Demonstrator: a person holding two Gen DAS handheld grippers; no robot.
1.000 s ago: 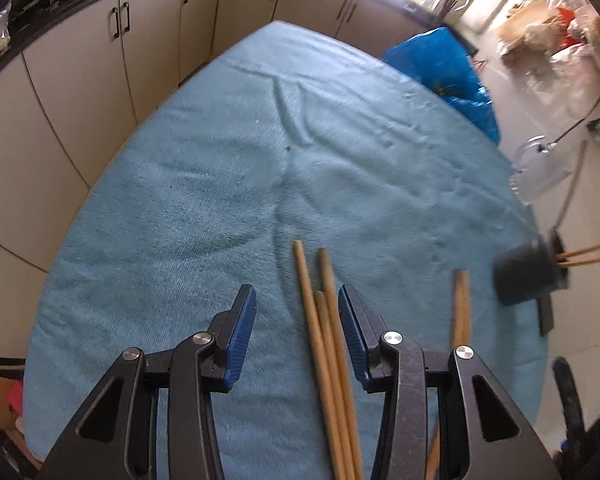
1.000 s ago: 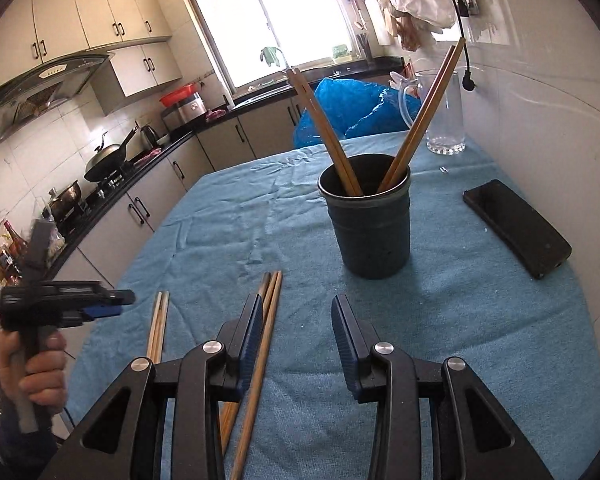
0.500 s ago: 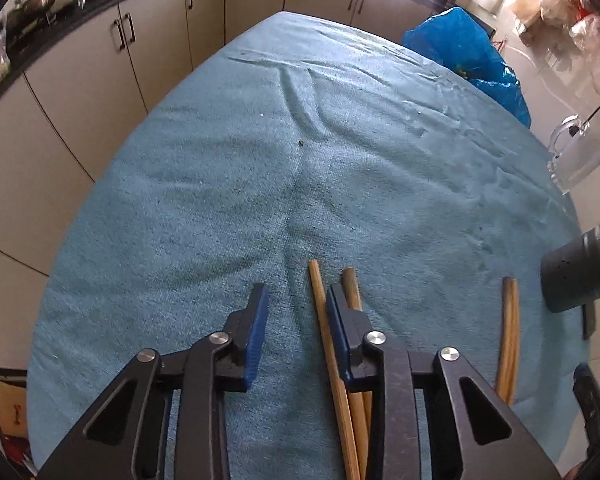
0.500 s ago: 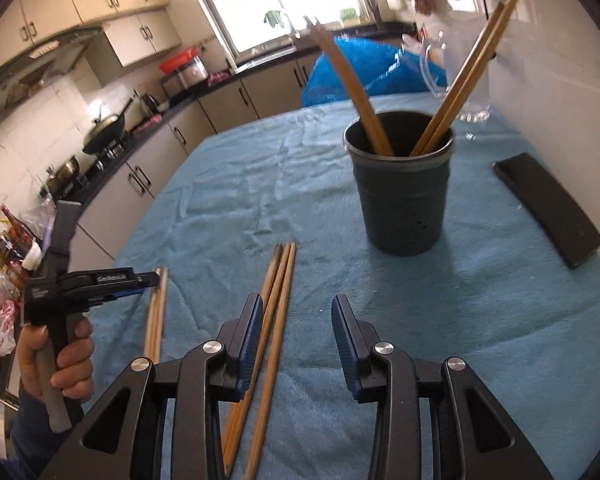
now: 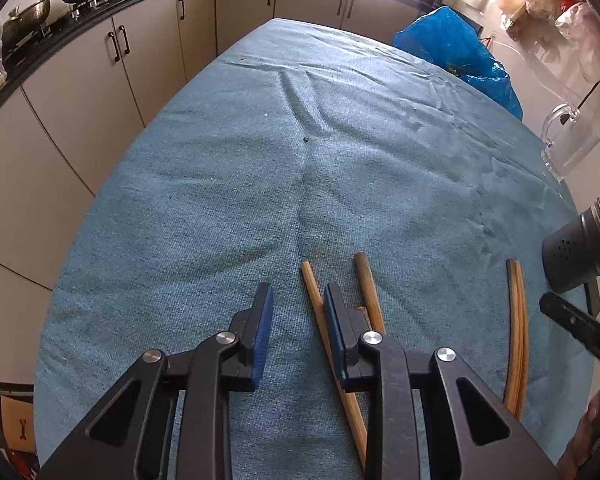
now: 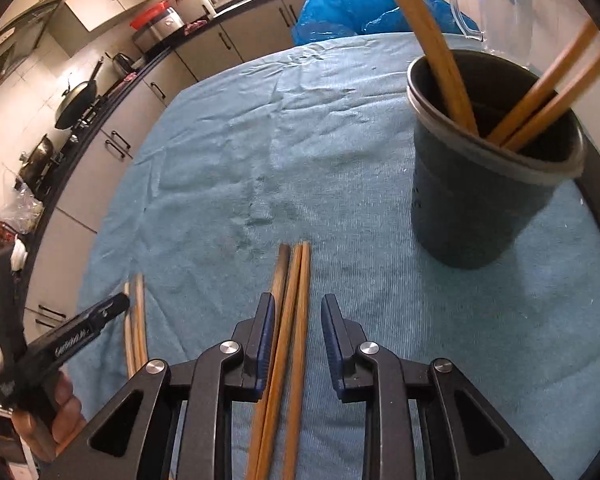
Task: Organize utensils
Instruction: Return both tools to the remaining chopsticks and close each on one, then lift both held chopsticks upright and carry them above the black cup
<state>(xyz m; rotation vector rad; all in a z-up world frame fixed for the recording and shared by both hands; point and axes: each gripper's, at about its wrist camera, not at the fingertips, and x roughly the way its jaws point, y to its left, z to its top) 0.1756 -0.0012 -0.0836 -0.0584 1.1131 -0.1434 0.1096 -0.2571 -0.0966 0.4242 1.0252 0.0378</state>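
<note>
In a kitchen with beige cabinets and a wok on the stove, the surface is covered by a wrinkled blue cloth. The left gripper has just been closing; its jaws now stand narrow with only cloth between them. A thin stick lies just beside its right pad, on the inner side, and a thicker stick lies outside this pad. The right gripper has also just been closing; three sticks lie between its narrow jaws, near the left pad, and I cannot tell if it touches them. The right view shows the inside of the dark cup with more sticks standing in it. The left view shows only the cup's side at the edge, and a clear jug.
</note>
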